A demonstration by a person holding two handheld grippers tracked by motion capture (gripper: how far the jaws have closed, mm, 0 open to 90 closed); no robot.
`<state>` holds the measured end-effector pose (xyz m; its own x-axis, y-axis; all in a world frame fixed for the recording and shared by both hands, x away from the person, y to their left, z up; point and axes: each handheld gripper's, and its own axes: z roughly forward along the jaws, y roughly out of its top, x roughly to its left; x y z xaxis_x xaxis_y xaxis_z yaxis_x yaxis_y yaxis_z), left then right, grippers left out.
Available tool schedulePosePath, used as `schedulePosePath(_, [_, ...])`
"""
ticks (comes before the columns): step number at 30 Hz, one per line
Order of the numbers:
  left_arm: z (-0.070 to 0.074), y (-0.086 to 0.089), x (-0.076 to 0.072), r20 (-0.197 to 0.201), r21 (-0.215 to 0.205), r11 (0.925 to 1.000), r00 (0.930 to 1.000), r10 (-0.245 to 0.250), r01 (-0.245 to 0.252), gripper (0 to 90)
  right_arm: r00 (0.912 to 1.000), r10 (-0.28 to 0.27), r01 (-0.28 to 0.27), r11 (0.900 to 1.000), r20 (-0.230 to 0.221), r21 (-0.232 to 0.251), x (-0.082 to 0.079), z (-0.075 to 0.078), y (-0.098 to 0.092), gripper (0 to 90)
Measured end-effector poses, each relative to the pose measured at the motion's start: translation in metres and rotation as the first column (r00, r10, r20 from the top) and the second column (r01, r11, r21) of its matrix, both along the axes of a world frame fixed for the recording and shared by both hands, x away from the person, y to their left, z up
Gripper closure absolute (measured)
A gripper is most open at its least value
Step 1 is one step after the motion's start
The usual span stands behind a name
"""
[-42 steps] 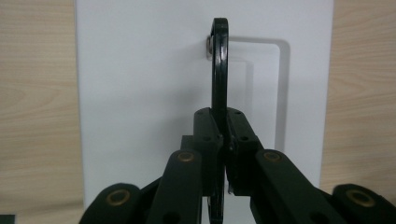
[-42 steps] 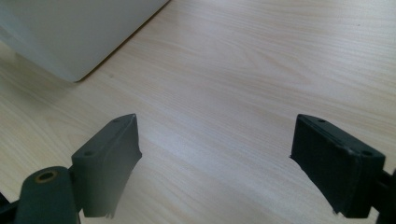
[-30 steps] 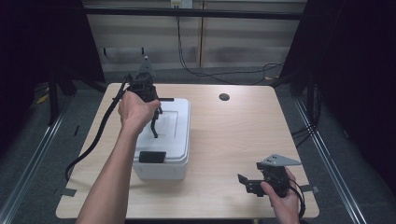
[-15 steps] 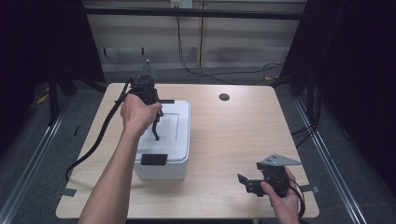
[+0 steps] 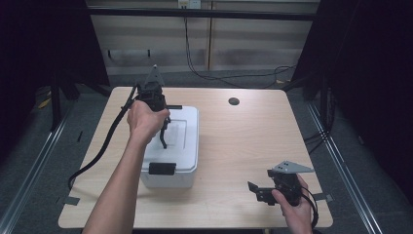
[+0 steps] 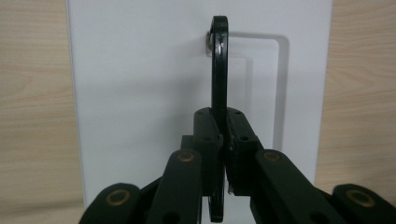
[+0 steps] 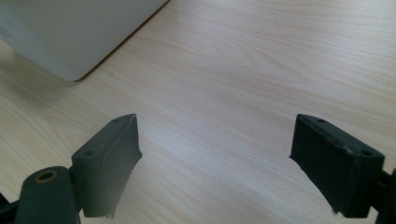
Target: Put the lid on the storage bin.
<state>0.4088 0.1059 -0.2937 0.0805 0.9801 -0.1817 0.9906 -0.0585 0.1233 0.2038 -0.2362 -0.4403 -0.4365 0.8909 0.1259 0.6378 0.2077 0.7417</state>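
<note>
Between the earlier frames and this one we find almost nothing shifted: the white box sits in the same spot and both hands are where they were. Starting at the left of the high view, a thick black cable (image 5: 100, 151) trails from the left gripper (image 5: 162, 138) across the counter (image 5: 243, 146) and off its left edge. The left hand (image 5: 145, 119) holds that gripper above the white box (image 5: 182, 156), pointing down at its lid. In the left gripper view we see the jaws pressed together on the box's thin black handle (image 6: 218, 70), which stands upright from the lid, edge-on to the camera, with one end pinned at a small metal rivet near the top of the recessed panel. The white box itself rests on the left half of the counter, its black front latch (image 5: 162, 168) facing the person. Further right, a small dark round hole (image 5: 234, 101) marks the far part of the counter. At the near right corner the right hand (image 5: 297, 209) rests low with the right gripper (image 5: 257, 191), well apart from the box; in the right gripper view its jaws stand wide apart with nothing between them but bare wood, a corner of the white box showing at the upper left.
</note>
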Motion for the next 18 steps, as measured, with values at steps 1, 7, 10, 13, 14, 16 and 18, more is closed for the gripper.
schedulePosePath(1, [-0.0003, -0.0001, 0.0001, 0.003, 0.0, 1.0, 1.0, 0.002, -0.002, 84.8, 1.0, 0.001, -0.001, 1.0, 0.0, -0.001, -0.0001, 0.0, 0.0, 15.0])
schedulePosePath(7, [-0.0015, 0.0009, 0.0004, 0.01, -0.007, 1.0, 0.9999, -0.003, 0.003, 84.4, 1.0, 0.001, -0.001, 1.0, 0.001, -0.001, -0.0002, 0.0001, 0.0, 15.1])
schedulePosePath(10, [-0.003, 0.0018, 0.0012, 0.014, -0.021, 0.9998, 0.9999, -0.003, 0.003, 83.7, 1.0, 0.001, -0.001, 1.0, 0.0, -0.001, -0.0001, 0.0, 0.0001, 15.0])
schedulePosePath(13, [-0.0058, 0.0037, 0.0027, 0.012, -0.023, 0.9997, 0.9998, -0.013, 0.013, 82.4, 1.0, 0.002, -0.002, 1.0, -0.001, -0.001, 0.0, -0.0001, 0.0002, 15.0])
schedulePosePath(14, [-0.0066, 0.0049, 0.0031, 0.012, -0.026, 0.9996, 0.9999, -0.011, 0.012, 81.3, 1.0, 0.002, -0.002, 1.0, -0.001, -0.002, 0.0001, -0.0001, 0.0003, 15.0])
schedulePosePath(16, [-0.0076, 0.0072, 0.0035, 0.015, -0.022, 0.9997, 0.9998, -0.01, 0.01, 79.2, 1.0, 0.003, -0.003, 1.0, 0.0, -0.003, 0.0002, -0.0002, 0.0003, 15.0])
schedulePosePath(18, [-0.0074, 0.0097, 0.0041, 0.014, -0.019, 0.9996, 0.9997, -0.021, 0.021, 77.5, 1.0, 0.003, -0.003, 1.0, 0.0, -0.002, 0.0003, -0.0003, 0.0002, 15.0])
